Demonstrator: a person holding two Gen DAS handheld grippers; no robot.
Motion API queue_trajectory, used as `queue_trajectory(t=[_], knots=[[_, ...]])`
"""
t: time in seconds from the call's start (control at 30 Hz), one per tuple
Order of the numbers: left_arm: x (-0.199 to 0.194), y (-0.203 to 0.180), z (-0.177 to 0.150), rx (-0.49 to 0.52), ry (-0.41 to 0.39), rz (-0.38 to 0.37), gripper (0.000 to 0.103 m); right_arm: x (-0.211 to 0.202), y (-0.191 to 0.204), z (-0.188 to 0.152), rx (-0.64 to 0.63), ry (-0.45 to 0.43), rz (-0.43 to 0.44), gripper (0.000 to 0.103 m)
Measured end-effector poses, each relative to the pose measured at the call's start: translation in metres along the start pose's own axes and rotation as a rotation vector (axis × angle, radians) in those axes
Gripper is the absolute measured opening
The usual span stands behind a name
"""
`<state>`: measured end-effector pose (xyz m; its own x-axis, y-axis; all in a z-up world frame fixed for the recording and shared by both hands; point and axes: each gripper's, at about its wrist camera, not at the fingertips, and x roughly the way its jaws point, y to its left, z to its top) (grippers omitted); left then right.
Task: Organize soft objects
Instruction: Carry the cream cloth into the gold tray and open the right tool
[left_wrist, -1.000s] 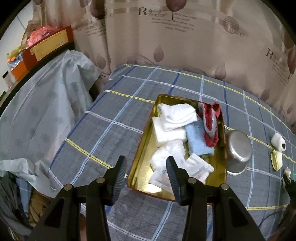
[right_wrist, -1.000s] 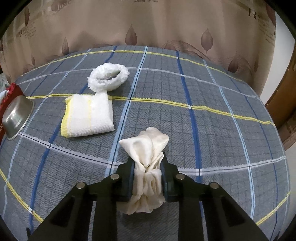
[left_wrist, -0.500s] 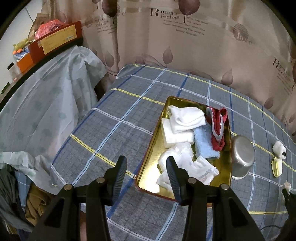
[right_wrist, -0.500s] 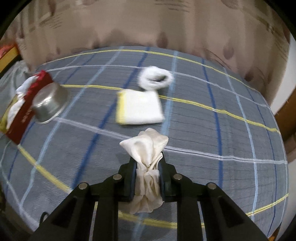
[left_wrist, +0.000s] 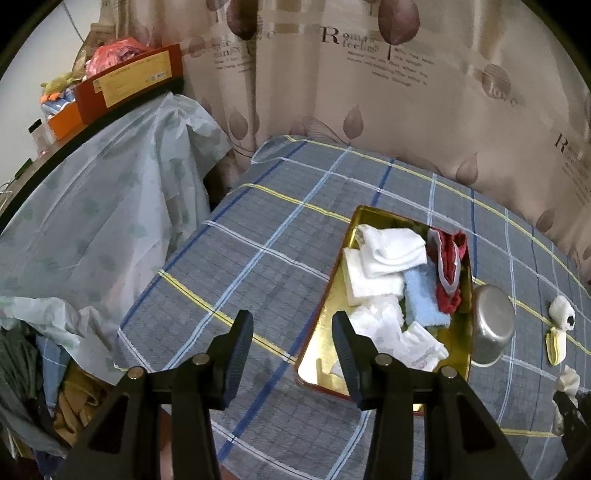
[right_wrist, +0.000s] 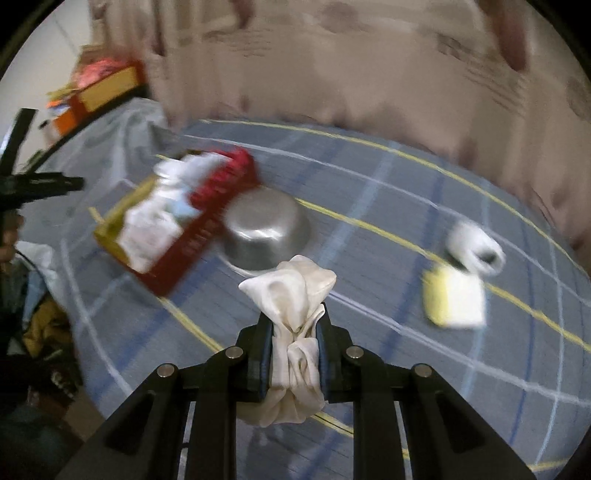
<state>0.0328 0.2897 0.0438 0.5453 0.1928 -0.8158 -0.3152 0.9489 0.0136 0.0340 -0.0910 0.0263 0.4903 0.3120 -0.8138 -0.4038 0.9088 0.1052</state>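
Observation:
My right gripper (right_wrist: 293, 325) is shut on a cream cloth (right_wrist: 291, 291) and holds it in the air above the plaid table. A gold tray with red sides (left_wrist: 325, 314) holds several folded cloths: white ones, a blue one (left_wrist: 423, 299) and a red one (left_wrist: 448, 266). The tray also shows in the right wrist view (right_wrist: 177, 254), blurred. A yellow-edged white cloth (right_wrist: 456, 301) and a white rolled cloth (right_wrist: 476, 245) lie on the table to the right. My left gripper (left_wrist: 291, 350) is open and empty, above the table left of the tray.
An upturned steel bowl (left_wrist: 491, 325) sits against the tray's right side; it also shows in the right wrist view (right_wrist: 266, 230). A cloth-covered piece of furniture (left_wrist: 92, 206) with boxes stands at the left. A curtain (left_wrist: 369, 92) hangs behind the table.
My right gripper has swung left with the cream cloth, bringing the bowl and tray into view. My left gripper has drawn back and left from the tray, still open.

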Motion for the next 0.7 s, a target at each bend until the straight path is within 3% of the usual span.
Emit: queue_trajectory(t=[0.33, 0.5, 0.7], knots=[[-0.001, 0.018, 0.005, -0.04, 0.005, 0.01, 0.045, 0.036, 0.09, 0.066, -0.113, -0.035, 0.18, 0.019], [-0.004, 0.021, 0.007, -0.052, -0.007, 0.007, 0.045, 0.067, 0.122, 0.086, -0.151, -0.013, 0.219, 0.019], [-0.005, 0.025, 0.007, -0.059, -0.006, -0.001, 0.045, 0.1, 0.145, 0.099, -0.172, 0.015, 0.209, 0.022]])
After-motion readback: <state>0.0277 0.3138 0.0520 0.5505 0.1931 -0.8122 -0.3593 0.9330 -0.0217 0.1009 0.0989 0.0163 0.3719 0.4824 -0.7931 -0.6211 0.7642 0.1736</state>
